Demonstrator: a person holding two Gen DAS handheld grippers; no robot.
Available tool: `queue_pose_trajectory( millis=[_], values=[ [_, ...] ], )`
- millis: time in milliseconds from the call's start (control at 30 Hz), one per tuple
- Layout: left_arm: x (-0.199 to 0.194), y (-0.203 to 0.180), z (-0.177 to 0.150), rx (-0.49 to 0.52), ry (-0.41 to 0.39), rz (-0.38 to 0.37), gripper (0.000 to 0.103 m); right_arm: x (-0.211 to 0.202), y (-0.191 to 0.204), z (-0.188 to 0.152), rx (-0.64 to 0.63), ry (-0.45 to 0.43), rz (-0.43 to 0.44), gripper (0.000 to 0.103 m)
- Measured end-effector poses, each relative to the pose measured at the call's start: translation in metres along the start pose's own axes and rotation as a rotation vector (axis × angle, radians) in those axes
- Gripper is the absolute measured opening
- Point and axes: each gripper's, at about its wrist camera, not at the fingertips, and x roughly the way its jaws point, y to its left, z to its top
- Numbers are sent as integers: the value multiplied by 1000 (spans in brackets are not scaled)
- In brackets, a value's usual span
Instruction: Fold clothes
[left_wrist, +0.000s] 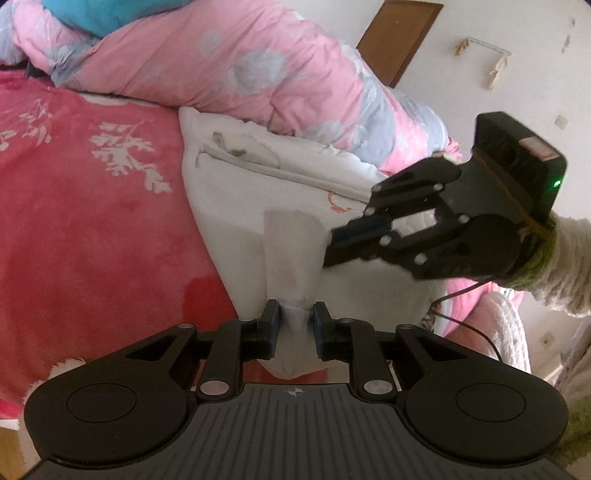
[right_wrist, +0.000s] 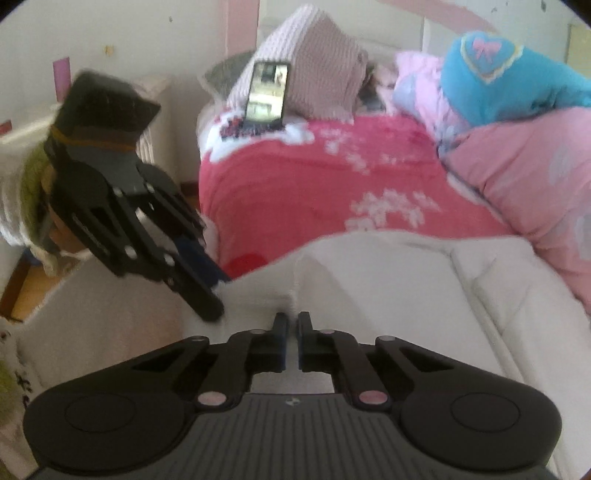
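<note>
item: white garment (left_wrist: 240, 206) | look: soft, zipper down front, small orange print | pose: spread flat, one ribbed cuff (left_wrist: 291, 251) bunched up | place: on red bedspread (left_wrist: 92, 221)

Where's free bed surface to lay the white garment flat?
Open red blanket, bordered by the white garment and the pink quilt. Crowded: quilt side, and by the phone near the striped pillow.

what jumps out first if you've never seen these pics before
The white garment lies on a bright red blanket with white leaf prints, near the bed's edge. The left gripper pinches a bunched fold of it, while the right gripper is shut on its edge. Behind lies a pink floral quilt.
</note>
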Motion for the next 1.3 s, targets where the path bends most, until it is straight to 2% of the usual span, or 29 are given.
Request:
queue_pose_trajectory(
  millis=[67,133,200,400,500,567,733,800,967,1000,1133,1300],
  values=[
    [-4,-1,1,24,-13,1,25,-7,6,6,-31,-30,-10,4],
    [-6,-2,2,41,-31,5,47,-11,12,14,-69,-53,-24,3],
    [-8,-2,4,57,-50,7,53,-12,15,21,-103,-65,-29,3],
    [-2,4,11,81,-80,1,53,0,15,38,-185,-55,-19,3],
    [0,9,15,74,-92,-23,52,6,14,46,-216,-44,-2,3],
    [3,11,17,76,-94,-37,47,10,13,49,-231,-40,10,3],
    [8,14,18,68,-97,-17,14,21,7,54,-240,-39,40,2],
    [9,15,17,50,-90,-9,7,24,0,56,-192,-49,40,2],
    [8,13,15,25,-85,17,6,1,-37,54,56,-134,-20,7],
    [8,12,15,18,-87,23,6,-10,-46,51,115,-159,-42,12],
    [8,12,13,-25,-89,55,6,-76,-74,21,343,-253,-189,16],
    [8,11,12,-69,-95,97,6,-160,-80,-46,546,-306,-411,21]
  ],
)
